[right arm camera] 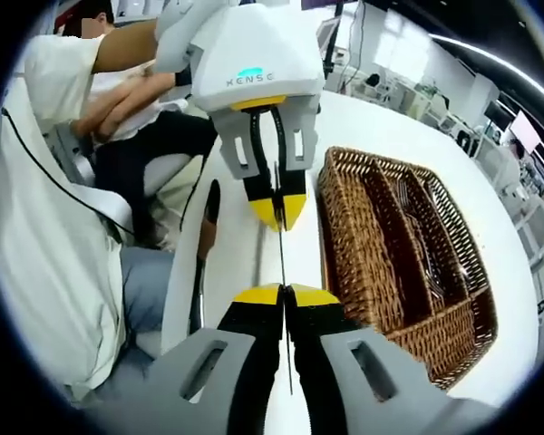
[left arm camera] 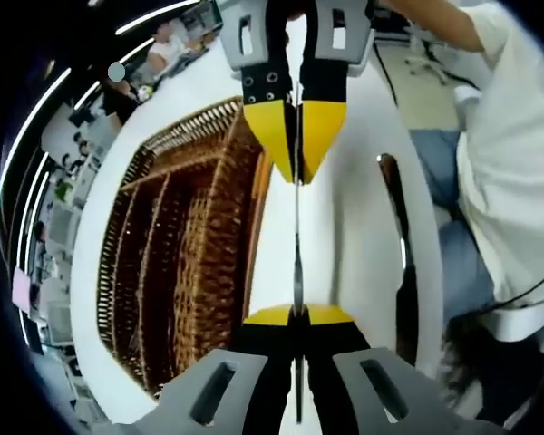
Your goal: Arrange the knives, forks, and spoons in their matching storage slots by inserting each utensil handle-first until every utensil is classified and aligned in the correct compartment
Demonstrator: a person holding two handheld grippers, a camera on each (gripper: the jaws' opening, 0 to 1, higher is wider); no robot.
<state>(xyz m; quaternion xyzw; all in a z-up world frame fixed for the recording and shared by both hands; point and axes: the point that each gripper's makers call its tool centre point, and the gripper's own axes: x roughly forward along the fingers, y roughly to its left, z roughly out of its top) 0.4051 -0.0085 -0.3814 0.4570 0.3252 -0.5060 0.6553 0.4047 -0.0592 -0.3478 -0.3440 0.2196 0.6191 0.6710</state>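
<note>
Both grippers, left and right, are clamped on opposite ends of one thin utensil, held edge-on above the table's edge beside the basket. Which kind it is, I cannot tell. If my hands pull unevenly it could twist, slip, and fall off the table. Another utensil lies nearer the edge.
</note>
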